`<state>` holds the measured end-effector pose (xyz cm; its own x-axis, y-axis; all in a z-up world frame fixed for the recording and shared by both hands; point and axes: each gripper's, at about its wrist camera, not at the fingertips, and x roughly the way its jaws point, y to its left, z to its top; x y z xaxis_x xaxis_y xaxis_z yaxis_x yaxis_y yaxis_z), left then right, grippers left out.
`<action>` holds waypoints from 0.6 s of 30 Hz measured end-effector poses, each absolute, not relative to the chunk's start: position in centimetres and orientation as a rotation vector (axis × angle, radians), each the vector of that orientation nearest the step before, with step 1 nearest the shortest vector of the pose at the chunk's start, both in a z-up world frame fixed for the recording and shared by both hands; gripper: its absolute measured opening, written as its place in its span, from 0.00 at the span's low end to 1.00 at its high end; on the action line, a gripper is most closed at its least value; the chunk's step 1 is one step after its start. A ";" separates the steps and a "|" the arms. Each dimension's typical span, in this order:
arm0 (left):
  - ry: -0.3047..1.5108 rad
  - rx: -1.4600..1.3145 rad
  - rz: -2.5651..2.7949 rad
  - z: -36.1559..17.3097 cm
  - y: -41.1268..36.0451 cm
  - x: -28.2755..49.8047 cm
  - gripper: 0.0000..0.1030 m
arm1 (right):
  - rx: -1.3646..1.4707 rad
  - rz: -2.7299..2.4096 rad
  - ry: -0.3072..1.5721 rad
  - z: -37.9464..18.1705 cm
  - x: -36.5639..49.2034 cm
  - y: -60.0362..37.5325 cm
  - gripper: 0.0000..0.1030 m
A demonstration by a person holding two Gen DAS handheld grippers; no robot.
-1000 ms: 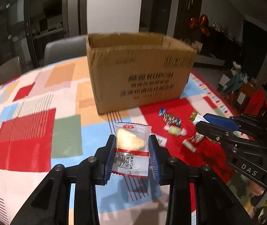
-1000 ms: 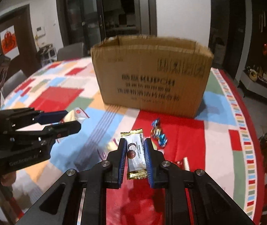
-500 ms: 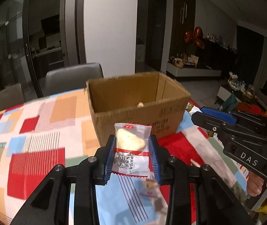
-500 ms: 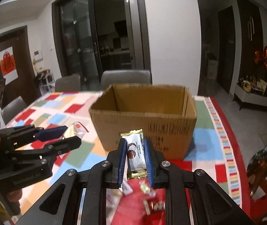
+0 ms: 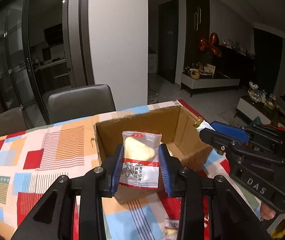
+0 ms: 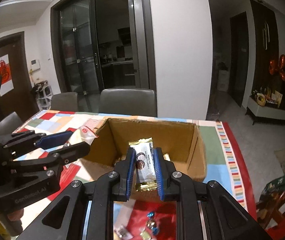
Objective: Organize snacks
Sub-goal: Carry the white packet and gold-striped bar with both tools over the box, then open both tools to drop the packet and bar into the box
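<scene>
My left gripper (image 5: 140, 158) is shut on a clear packet with a pale pastry and a red band (image 5: 140, 160), held just above the near rim of the open cardboard box (image 5: 184, 124). My right gripper (image 6: 143, 162) is shut on a white bar in a gold-edged wrapper (image 6: 144, 160), also over the box (image 6: 192, 150) at its near wall. Each gripper shows in the other's view: the right one (image 5: 204, 129) at the box's right side, the left one (image 6: 78, 140) at its left corner with its packet (image 6: 84, 133). A few snacks lie inside the box.
The box stands on a table with a colourful patchwork cloth (image 5: 42, 150). Small wrapped candies (image 6: 151, 223) lie on the cloth in front of the box. Grey chairs (image 5: 80, 102) stand behind the table. A low cabinet (image 5: 208, 80) is beyond on the right.
Both grippers have risen and moved forward with their snacks, from low in front of the box to above its near rim. The box's inside has come into view.
</scene>
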<state>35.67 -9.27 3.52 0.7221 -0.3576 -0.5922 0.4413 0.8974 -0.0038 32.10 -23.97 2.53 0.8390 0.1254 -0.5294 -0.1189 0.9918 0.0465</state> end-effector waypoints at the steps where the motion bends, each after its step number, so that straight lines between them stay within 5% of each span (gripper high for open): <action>1: 0.622 0.140 -0.439 3.5 -9.3 36.0 0.34 | 0.006 0.124 0.564 2.6 32.7 -24.0 0.20; 13: 0.662 0.151 -0.405 3.0 -10.8 41.3 0.39 | 0.006 0.064 0.611 2.1 37.3 -25.0 0.20; 18: 0.656 0.151 -0.384 2.7 -10.3 40.6 0.56 | 0.039 0.035 0.636 1.6 37.3 -25.8 0.40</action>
